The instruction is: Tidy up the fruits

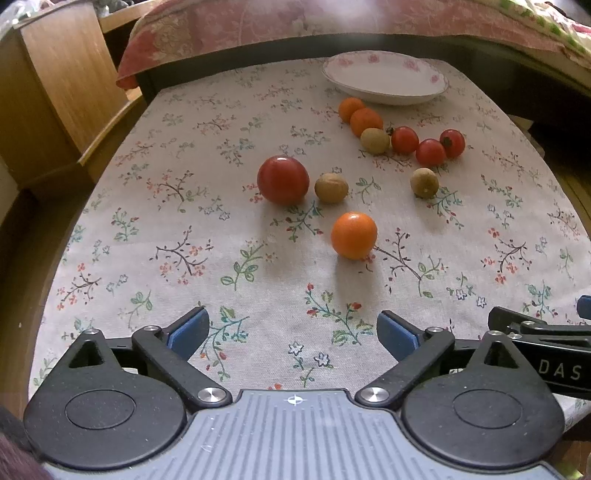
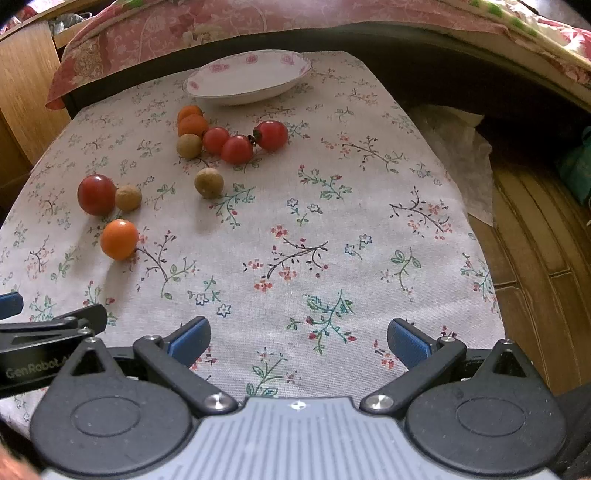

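Fruits lie loose on a floral tablecloth. A big red tomato point(image 1: 283, 179) point(image 2: 96, 194) sits beside a tan longan point(image 1: 331, 188) point(image 2: 128, 198). Closer to me is an orange fruit point(image 1: 354, 235) point(image 2: 119, 239). Farther back lie two more orange fruits point(image 1: 360, 115) point(image 2: 191, 120), two more longans point(image 1: 424, 182) point(image 2: 209, 182) and three red cherry tomatoes point(image 1: 430, 152) point(image 2: 237, 149). An empty white flowered plate point(image 1: 384, 79) point(image 2: 247, 78) stands at the far edge. My left gripper point(image 1: 291, 334) is open and empty, short of the orange fruit. My right gripper point(image 2: 299, 339) is open and empty over bare cloth.
A wooden cabinet point(image 1: 55, 92) stands left of the table. A pink flowered cushion point(image 1: 258, 22) lies behind the plate. The table's right edge drops to a wooden floor point(image 2: 535, 240). The right gripper's side point(image 1: 546, 343) shows at the right edge of the left wrist view.
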Action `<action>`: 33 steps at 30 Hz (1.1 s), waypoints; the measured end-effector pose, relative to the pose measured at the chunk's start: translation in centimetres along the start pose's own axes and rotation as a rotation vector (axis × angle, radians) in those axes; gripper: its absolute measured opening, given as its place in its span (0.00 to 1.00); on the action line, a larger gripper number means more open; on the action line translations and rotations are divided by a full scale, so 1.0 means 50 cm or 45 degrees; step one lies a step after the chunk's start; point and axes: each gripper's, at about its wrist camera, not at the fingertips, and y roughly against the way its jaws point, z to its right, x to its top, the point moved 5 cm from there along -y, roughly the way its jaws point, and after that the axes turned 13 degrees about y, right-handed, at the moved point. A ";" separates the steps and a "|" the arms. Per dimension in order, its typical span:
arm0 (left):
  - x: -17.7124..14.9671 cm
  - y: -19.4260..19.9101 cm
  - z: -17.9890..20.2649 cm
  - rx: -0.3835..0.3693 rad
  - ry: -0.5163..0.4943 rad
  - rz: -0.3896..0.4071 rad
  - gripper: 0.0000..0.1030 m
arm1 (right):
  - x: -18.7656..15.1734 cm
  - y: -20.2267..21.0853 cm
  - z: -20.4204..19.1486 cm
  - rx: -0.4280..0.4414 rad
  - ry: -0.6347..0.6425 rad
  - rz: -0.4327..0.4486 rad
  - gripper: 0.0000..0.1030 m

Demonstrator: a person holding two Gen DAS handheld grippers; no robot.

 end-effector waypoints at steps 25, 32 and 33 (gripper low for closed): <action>-0.003 0.000 0.002 0.004 -0.008 -0.006 0.95 | 0.000 -0.003 0.001 0.003 0.000 -0.015 1.00; -0.006 -0.001 0.003 0.005 -0.018 -0.011 0.94 | -0.002 -0.004 0.000 0.002 0.000 -0.019 1.00; -0.005 -0.002 0.005 0.006 -0.020 -0.011 0.94 | -0.002 -0.005 0.000 0.002 0.000 -0.019 1.00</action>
